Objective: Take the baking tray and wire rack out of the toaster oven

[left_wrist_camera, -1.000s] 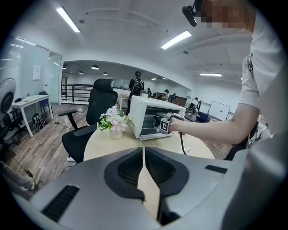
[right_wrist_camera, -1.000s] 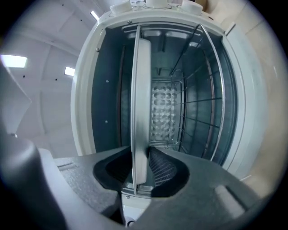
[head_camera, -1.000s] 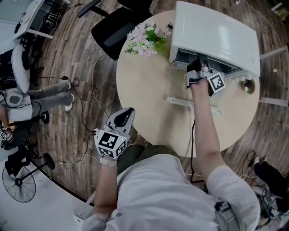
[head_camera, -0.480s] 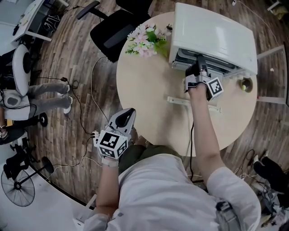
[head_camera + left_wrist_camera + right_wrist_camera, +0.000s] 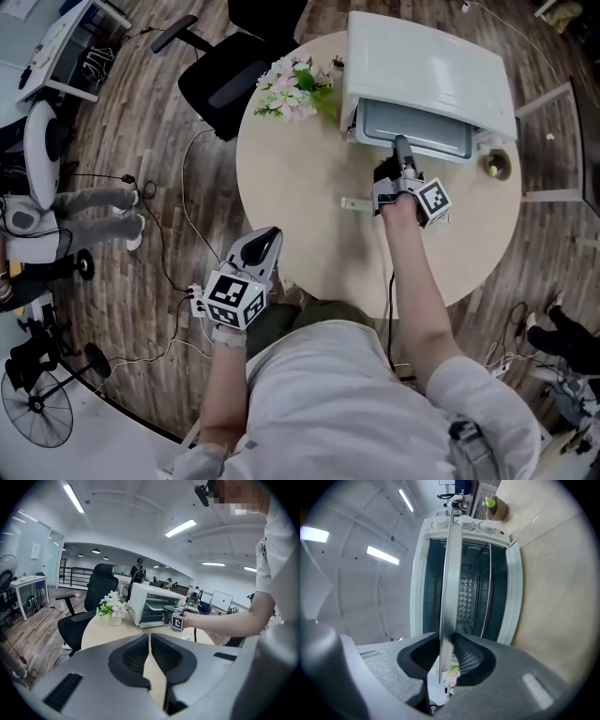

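Note:
The white toaster oven (image 5: pixel 427 66) stands at the far side of the round table (image 5: pixel 291 197), its door down. A grey baking tray (image 5: pixel 412 131) sticks partly out of the oven's mouth. My right gripper (image 5: pixel 401 152) is shut on the tray's front edge. In the right gripper view the tray (image 5: pixel 451 564) shows edge-on as a metal strip clamped between the pads of the right gripper (image 5: pixel 449 641). Thin bars of the wire rack (image 5: pixel 487 583) show inside the oven (image 5: pixel 419 573). My left gripper (image 5: pixel 255 251) hangs off the table's near edge, shut and empty, and its own view shows the left gripper (image 5: pixel 150 651) the same way.
A bunch of flowers (image 5: pixel 295 86) sits left of the oven. A small cup with a green ball (image 5: pixel 494 166) stands to its right. The door's handle bar (image 5: pixel 356 203) lies low in front of the oven. A black office chair (image 5: pixel 225 75) stands beyond the table, with cables on the floor.
My right gripper has drawn back toward me, and the tray has slid further out of the oven with it. The left gripper has stayed put.

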Demonstrator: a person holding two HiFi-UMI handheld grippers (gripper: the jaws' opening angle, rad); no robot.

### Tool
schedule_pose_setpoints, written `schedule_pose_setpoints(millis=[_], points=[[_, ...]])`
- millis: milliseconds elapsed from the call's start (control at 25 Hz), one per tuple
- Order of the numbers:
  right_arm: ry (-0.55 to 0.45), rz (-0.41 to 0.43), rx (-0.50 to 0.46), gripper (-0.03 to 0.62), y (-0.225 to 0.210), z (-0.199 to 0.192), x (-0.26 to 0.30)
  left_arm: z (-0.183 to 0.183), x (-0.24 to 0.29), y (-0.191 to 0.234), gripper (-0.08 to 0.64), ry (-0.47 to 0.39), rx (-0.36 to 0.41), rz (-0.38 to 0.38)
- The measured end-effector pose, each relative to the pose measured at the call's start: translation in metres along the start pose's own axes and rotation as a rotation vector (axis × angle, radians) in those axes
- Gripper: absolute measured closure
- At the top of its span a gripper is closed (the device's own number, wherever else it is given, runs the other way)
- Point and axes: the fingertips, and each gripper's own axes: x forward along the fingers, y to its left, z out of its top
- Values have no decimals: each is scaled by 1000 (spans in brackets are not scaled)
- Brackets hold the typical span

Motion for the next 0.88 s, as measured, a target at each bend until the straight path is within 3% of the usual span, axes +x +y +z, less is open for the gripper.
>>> schedule_pose_setpoints(millis=[200, 400, 880], points=[[-6, -29, 1, 500, -5, -9, -28, -4, -4, -5, 558, 1, 14, -34], [-32, -5, 47, 503, 0, -20, -55, -6, -9, -11, 558, 2, 36, -72], [-48, -4, 18, 505, 5, -38, -119, -3, -13, -22, 558, -6, 85, -188]])
